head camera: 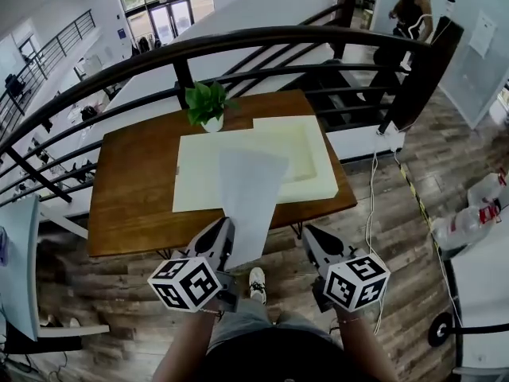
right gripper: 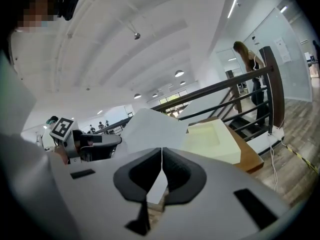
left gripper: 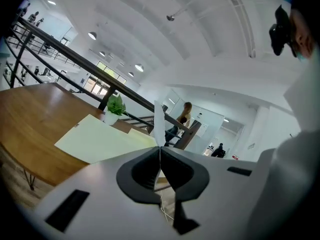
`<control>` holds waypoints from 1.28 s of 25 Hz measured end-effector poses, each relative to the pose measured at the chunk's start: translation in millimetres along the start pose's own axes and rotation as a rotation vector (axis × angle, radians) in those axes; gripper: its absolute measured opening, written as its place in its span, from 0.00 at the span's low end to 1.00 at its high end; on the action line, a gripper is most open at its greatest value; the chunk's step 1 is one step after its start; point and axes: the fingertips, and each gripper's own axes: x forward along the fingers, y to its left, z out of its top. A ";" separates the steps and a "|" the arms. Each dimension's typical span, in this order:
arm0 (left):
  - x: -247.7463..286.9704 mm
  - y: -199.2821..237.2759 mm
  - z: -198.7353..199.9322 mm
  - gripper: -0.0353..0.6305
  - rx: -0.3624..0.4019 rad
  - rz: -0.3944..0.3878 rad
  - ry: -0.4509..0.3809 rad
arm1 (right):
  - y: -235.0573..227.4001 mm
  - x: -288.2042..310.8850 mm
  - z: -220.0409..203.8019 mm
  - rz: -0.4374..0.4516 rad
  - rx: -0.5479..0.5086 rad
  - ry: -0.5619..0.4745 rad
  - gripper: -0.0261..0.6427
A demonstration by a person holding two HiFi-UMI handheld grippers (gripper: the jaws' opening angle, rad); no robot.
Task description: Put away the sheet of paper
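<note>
Apparently blank white sheet of paper (head camera: 250, 193).

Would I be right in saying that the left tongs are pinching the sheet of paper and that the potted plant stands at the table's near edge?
Not quite: the potted plant stands at the table's far edge, beside the railing, as the head view shows. The left tongs are indeed pinching the sheet of paper.

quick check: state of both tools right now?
Left tool: closed on the sheet of paper.
Right tool: closed, nothing between its jaws.
</note>
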 end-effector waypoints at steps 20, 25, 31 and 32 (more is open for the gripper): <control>130.7 72.3 80.3 0.08 -0.065 -0.135 0.057 | -47.7 138.5 62.0 -0.088 0.043 -0.001 0.08; 144.5 87.9 89.1 0.08 -0.074 -0.130 0.042 | -55.3 151.7 63.2 -0.097 0.053 0.007 0.08; 153.8 91.5 101.5 0.08 -0.060 -0.117 0.006 | -61.0 160.6 67.8 -0.077 0.064 0.016 0.08; 155.2 94.2 101.2 0.08 -0.061 -0.110 0.007 | -61.1 164.2 66.9 -0.069 0.066 0.021 0.08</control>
